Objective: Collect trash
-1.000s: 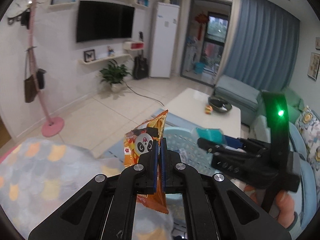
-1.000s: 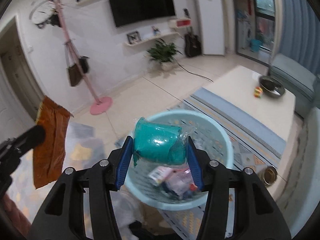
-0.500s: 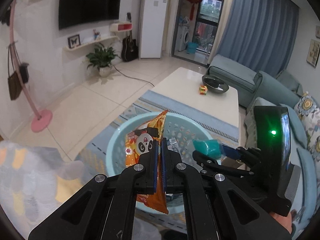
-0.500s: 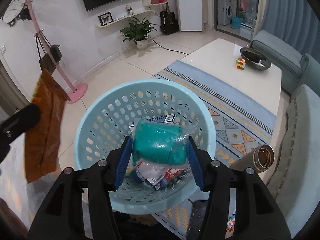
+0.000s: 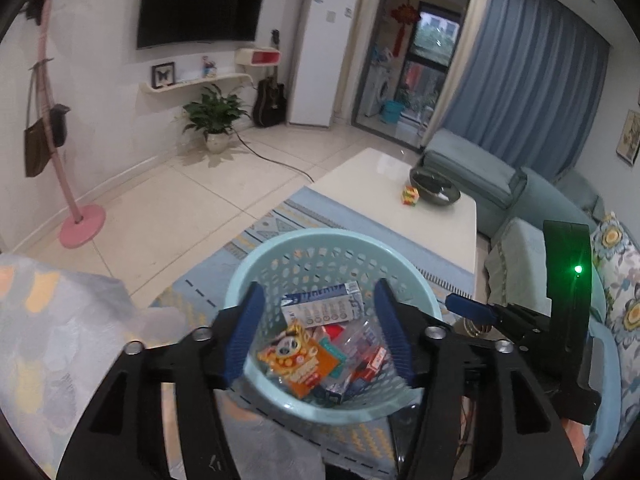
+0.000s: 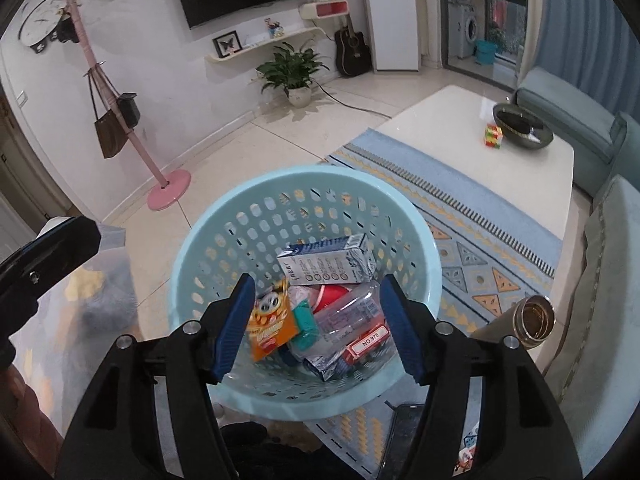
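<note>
Below, a blue patterned rug (image 6: 476, 216) spreads across the pale tile floor, running under a white coffee table (image 6: 452, 120) on the far right. On the rug's near end stands a round light-blue perforated basket (image 6: 224, 216), which fills the centre of both wrist views. The left gripper (image 5: 318, 330) hangs over the basket's near rim with its blue-padded fingers (image 5: 244, 332) spread wide and nothing between them. The right gripper (image 6: 318, 322) hovers over the same basket, its fingers (image 6: 236, 320) likewise spread wide apart and empty. Inside the basket lies the collected trash: a white-and-blue carton (image 6: 326, 264) against the far wall, a clear plastic bottle (image 6: 344, 316) in the middle, an orange panda snack bag (image 6: 270, 320) on the left, and a teal wrapped bundle (image 6: 306, 322) just beside the bag. A metal flask (image 6: 532, 320) stands on the floor to the right of the basket. On the far table sit a dark bowl (image 6: 522, 126) and, beside it, a small puzzle cube (image 6: 493, 136).
</note>
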